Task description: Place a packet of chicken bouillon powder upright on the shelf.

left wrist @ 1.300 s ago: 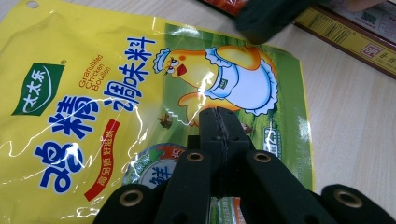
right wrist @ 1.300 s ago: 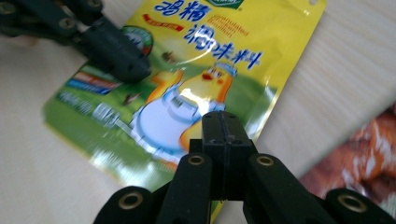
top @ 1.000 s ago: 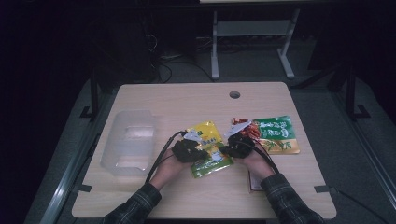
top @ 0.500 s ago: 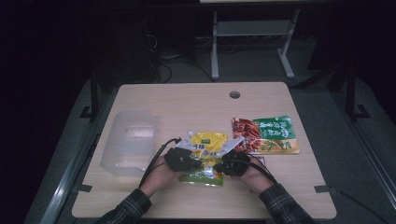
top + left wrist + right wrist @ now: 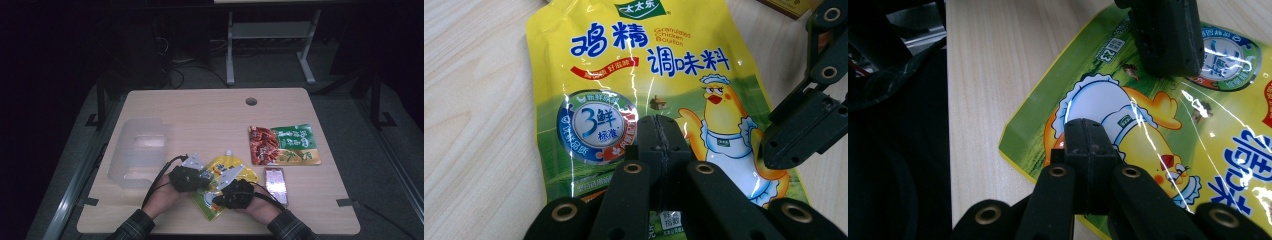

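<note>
Under both sets of closed jaws, the yellow seasoning pouch [image 5: 644, 95] lies flat on the table [image 5: 210, 120], printed face up, close to the person's edge and just in front of the two hands. The left gripper [image 5: 658, 131] has its jaws pressed together with nothing between them, tips resting over the round blue badge and the cartoon hen, which suggests it is pinning or sliding the pouch rather than pinching it. The right gripper [image 5: 1087, 136] is likewise pressed shut on nothing, its tips over the hen's white apron near the pouch's green bottom corner; beyond those tips, the left gripper's black pad sits on the badge, so the two tools bear on the pouch from opposite sides. Pressing from above with closed tips looks like a sensible way to drag a limp, glossy bag across wood without creasing it, and two contact points would keep it from spinning. Out past the left gripper's jaws and off to that hand's side stands a clear plastic bin [image 5: 141, 150], a likely destination. To the right gripper's far side lie a small pinkish packet [image 5: 276, 183] and, further on, a red-and-green snack bag [image 5: 284, 145], both apart from the pouch.
</note>
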Tool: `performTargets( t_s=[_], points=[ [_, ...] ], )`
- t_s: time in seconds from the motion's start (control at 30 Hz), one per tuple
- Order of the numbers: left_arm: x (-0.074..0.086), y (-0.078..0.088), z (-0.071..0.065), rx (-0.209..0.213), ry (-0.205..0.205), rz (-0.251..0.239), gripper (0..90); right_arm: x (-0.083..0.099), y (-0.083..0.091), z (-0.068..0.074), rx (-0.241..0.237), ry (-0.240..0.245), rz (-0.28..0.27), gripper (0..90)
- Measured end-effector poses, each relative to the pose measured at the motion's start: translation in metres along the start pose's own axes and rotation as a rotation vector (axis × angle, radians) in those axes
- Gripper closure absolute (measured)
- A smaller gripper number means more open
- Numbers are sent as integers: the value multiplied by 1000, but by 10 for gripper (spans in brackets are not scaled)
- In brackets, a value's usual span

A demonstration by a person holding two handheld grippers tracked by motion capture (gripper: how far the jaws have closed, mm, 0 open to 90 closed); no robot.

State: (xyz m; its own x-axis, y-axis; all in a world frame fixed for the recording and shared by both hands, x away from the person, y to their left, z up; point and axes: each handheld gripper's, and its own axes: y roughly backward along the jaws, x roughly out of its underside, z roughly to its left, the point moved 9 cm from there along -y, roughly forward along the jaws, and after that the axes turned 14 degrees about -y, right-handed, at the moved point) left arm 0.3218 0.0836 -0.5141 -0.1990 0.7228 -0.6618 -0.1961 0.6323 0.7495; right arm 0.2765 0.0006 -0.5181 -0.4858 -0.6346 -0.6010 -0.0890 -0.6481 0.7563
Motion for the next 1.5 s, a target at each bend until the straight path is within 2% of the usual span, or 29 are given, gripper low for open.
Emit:
performTargets(
  t_s=[0.2, 0.23, 0.33, 0.4, 0.47, 0.53, 0.6, 0.73, 0.8, 0.87, 0.9, 0.97, 1.03, 1.07, 1.1, 1.13, 1.23, 1.27, 1.33, 1.4, 1.43, 1.5],
  points=[
    [0, -1, 2, -2, -2, 1, 900, -1, 4, 3, -2, -7, -9, 900],
    [-2, -1, 2, 2, 10, -18, 899, -4, 10, 1, 5, -4, -31, 900],
    [-5, 0, 5, -9, 10, -21, 897, -4, 22, -5, 22, -31, -59, 900],
    [-9, 1, 9, -19, 13, -28, 842, -2, 31, -11, 36, -59, -80, 872],
    [-15, 2, 14, -45, 3, -29, 788, 2, 40, -14, 43, -114, -96, 818],
    [-18, 2, 17, -47, 3, -29, 713, 4, 44, -16, 50, -130, -104, 794],
    [-25, -2, 25, -71, 11, -19, 602, 10, 54, -19, 58, -165, -127, 709],
    [-27, -17, 31, -74, 31, 17, 422, 20, 61, -24, 77, -195, -136, 640],
    [-24, -23, 34, -83, 26, 35, 368, 24, 62, -25, 84, -198, -129, 648],
    [-22, -27, 37, -85, 29, 47, 323, 29, 61, -24, 87, -202, -108, 738],
    [-21, -27, 39, -85, 24, 56, 304, 30, 59, -26, 99, -186, -95, 801],
    [-21, -29, 42, -107, 46, 43, 260, 32, 55, -27, 110, -179, -76, 900],
    [-18, -30, 44, -107, 48, 57, 219, 33, 52, -28, 110, -182, -62, 900],
    [-18, -30, 44, -107, 48, 57, 208, 34, 50, -28, 108, -190, -55, 900],
    [-17, -33, 45, -92, 76, 48, 202, 35, 48, -30, 116, -182, -46, 900],
    [-16, -33, 45, -89, 81, 48, 195, 35, 46, -29, 111, -194, -42, 900],
    [-14, -35, 45, -61, 106, 46, 200, 37, 40, -32, 120, -189, -22, 900],
    [-14, -35, 46, -60, 99, 45, 200, 38, 38, -34, 127, -177, -9, 900],
    [-15, -35, 44, -54, 89, 48, 216, 37, 34, -33, 124, -191, -6, 900],
    [-17, -36, 41, -41, 85, 31, 264, 37, 33, -36, 133, -181, -1, 900],
    [-17, -36, 41, -40, 76, 37, 290, 36, 32, -35, 127, -196, -4, 900],
    [-18, -36, 40, -27, 73, 37, 325, 38, 30, -38, 137, -174, 9, 900]
  ],
)
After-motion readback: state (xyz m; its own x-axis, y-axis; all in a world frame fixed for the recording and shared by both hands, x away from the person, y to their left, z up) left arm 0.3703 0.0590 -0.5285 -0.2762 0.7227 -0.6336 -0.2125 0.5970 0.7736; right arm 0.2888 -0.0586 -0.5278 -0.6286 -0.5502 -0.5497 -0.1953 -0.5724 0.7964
